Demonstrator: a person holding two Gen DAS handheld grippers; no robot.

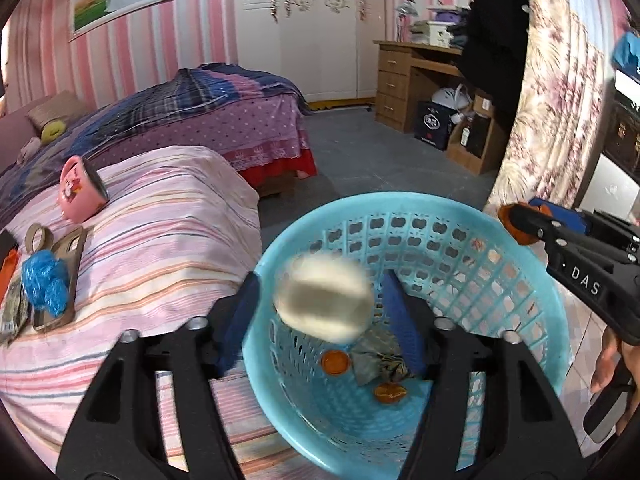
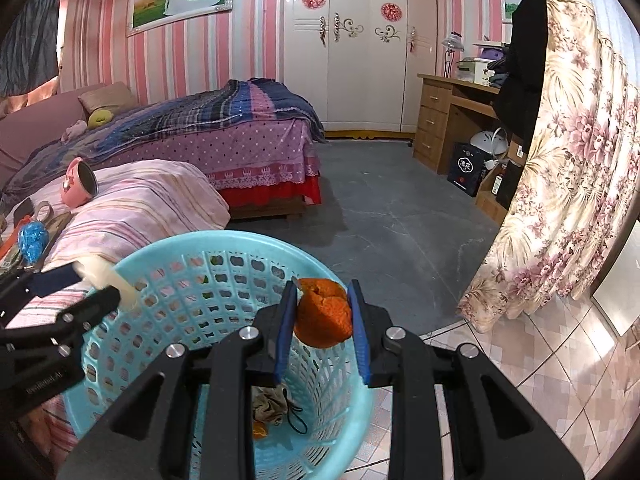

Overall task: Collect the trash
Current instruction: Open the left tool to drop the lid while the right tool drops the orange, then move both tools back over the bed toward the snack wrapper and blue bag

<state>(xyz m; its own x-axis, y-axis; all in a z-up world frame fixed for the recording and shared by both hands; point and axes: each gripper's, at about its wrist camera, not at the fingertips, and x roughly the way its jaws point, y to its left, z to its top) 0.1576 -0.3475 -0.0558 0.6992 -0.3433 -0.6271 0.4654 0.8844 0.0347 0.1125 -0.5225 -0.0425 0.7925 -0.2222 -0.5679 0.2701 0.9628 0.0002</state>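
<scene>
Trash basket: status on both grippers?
Left gripper open, pale blurred wad between its fingers over the blue basket. Right gripper shut on orange peel above the basket. Nothing blocking.

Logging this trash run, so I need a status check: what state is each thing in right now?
left claw: open, white wad blurred between its fingers
white wad: over the basket, not gripped
right claw: shut on orange peel
orange peel: held above basket
blue basket: upright, trash inside
pink mug: tipped on its side
</scene>
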